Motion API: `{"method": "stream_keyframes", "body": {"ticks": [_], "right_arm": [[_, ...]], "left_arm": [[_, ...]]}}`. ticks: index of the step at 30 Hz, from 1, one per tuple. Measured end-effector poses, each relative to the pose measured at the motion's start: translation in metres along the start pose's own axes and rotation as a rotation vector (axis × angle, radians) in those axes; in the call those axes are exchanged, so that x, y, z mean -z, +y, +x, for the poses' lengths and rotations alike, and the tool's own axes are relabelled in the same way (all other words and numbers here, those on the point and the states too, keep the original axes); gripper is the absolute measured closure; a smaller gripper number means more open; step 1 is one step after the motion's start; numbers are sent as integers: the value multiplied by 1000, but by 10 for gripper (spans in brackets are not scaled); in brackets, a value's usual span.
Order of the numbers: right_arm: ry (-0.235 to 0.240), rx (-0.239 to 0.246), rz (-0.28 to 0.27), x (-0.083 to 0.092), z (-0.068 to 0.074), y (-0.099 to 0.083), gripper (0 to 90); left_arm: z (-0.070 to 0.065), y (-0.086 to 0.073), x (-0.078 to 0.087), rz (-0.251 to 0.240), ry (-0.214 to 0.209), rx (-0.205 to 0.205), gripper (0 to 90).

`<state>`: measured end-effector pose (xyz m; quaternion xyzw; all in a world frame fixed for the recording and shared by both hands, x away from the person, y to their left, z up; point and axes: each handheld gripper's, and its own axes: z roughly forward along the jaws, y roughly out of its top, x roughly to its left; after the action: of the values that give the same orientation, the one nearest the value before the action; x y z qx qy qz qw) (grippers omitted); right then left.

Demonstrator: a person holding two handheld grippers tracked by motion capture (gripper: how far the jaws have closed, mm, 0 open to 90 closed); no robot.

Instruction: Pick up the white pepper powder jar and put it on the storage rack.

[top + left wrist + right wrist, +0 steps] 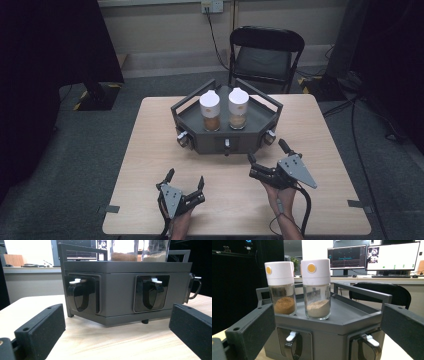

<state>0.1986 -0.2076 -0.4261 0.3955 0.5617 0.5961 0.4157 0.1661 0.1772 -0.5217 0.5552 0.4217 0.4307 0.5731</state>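
Two jars (223, 109) upright on grey rack (260, 137); left gripper (185, 184) and right gripper (266, 153) fingers spread wide, empty, above desk (150, 145).

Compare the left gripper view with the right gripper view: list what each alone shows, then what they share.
Left gripper view alone: the tabletop under the rack, and the rack's foot.

Right gripper view alone: the white caps with orange dots on both jars, the rack's flat top, two monitors and a black chair.

Shared: the grey rack, its front latches, both jars' powder, and open black jaws in front.
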Motion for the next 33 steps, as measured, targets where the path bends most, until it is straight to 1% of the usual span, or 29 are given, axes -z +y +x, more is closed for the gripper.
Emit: {"method": "stream_keyframes", "body": {"ticks": [4,9,16,20,25,33], "right_arm": [[0,-13,0,4,1,-3,0],[-2,-15,4,9,3,-10,0],[-12,-10,14,14,6,-19,0],[-28,11,18,17,9,-25,0],[-40,20,25,21,10,-32,0],[-57,12,43,28,10,-45,0]], "left_arm": [[0,0,0,0,0,0,0],[0,0,0,0,0,0,0],[0,0,0,0,0,0,0],[0,0,0,-1,0,0,0],[0,0,0,-1,0,0,0],[0,0,0,-1,0,0,0]]}}
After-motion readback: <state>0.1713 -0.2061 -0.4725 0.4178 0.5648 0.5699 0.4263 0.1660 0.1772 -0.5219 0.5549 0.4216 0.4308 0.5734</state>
